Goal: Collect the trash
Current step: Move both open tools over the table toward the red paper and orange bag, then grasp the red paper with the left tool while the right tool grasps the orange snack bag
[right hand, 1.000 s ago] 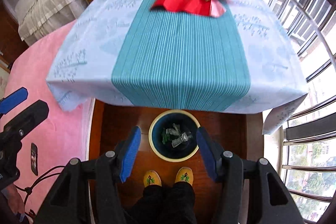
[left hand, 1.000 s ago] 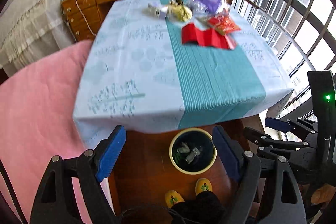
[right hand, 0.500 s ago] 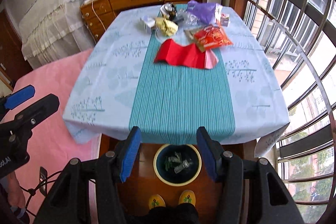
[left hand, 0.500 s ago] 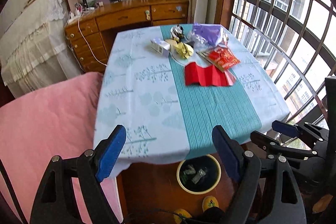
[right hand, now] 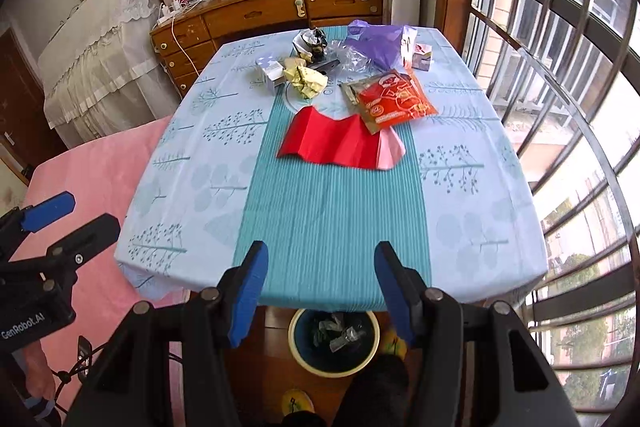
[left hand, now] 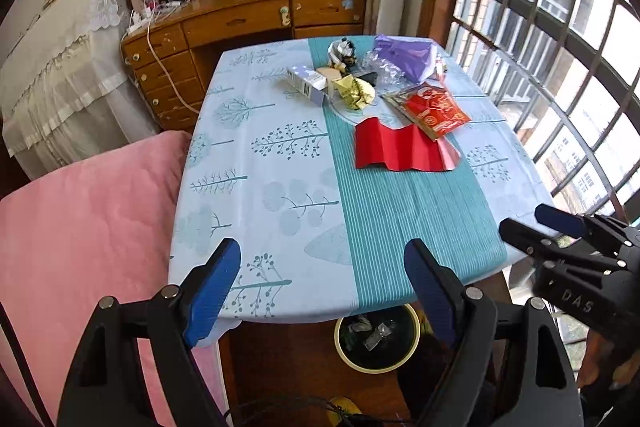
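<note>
- Left gripper (left hand: 322,289) and right gripper (right hand: 318,293): jaws wide apart, empty, at the table's (right hand: 480,227) near edge.
- Bin (right hand: 334,367) on the floor below (scraps inside).
- Trash (right hand: 360,95) heaped at the far end.

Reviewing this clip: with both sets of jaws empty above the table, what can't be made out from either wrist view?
- Waste bin: far rim hidden under the tablecloth edge in both views; contents are small crumpled scraps, kind unclear.
- Pile at the far end: what lies under the purple bag and clear plastic is covered.
- Red snack wrapper: print too small to read.
- Person: only slippers and dark trousers show, at the bottom edge.
</note>
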{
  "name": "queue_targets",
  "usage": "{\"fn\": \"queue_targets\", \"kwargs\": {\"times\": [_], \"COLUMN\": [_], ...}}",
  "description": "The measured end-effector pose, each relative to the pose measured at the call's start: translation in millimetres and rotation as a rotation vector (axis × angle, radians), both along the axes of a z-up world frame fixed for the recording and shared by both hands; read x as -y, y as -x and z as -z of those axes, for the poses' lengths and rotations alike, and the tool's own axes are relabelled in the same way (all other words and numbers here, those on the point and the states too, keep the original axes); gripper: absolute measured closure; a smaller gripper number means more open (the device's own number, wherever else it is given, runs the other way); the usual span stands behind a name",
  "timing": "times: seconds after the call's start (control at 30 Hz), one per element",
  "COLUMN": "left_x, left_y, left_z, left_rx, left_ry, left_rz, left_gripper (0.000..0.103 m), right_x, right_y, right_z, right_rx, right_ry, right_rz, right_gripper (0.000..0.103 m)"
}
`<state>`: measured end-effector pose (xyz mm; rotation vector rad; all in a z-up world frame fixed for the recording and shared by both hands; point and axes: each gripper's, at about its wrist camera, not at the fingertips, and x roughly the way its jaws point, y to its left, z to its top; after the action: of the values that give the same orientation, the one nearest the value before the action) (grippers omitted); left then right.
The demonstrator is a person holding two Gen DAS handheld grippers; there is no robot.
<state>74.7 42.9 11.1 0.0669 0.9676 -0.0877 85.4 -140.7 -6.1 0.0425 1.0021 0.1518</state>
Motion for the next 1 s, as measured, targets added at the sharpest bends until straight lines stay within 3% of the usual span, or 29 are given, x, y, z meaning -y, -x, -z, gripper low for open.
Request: {"fn": "queue_targets", "kwargs": {"times": [0.3,0.67,0.8,1.0], "left_x": [28.6,66.6,69.0,80.7], "left_y": [-84.6,-194.8,-232.0,-254.3], "left_z": [39.2,101.9,131.3,153.1], "left_rx": [-0.150,-0.351,-0.430,-0.495], "left_ry": [0.005,0.197,0.195,0.157], "left_rz": [-0.131,-0.182,-0.205,-0.184], "left_gripper": [0.020,0.020,0.021,0.021], "right_x": [46.7,115.5,119.2,119.4], "right_y": [-98.5,-217.1,-246.0,-267.7], "right_z": [20.8,57.0,69.6,83.2], "right_rx": [-0.062,-0.167,-0.182,-0.219], "right_ry": [-0.037,-0.107,-0.118,-0.172], "right_rz": [-0.112,-0.170,-0.183,-0.188], "right_gripper": [0.047,0.048,0.047,0.047]}}
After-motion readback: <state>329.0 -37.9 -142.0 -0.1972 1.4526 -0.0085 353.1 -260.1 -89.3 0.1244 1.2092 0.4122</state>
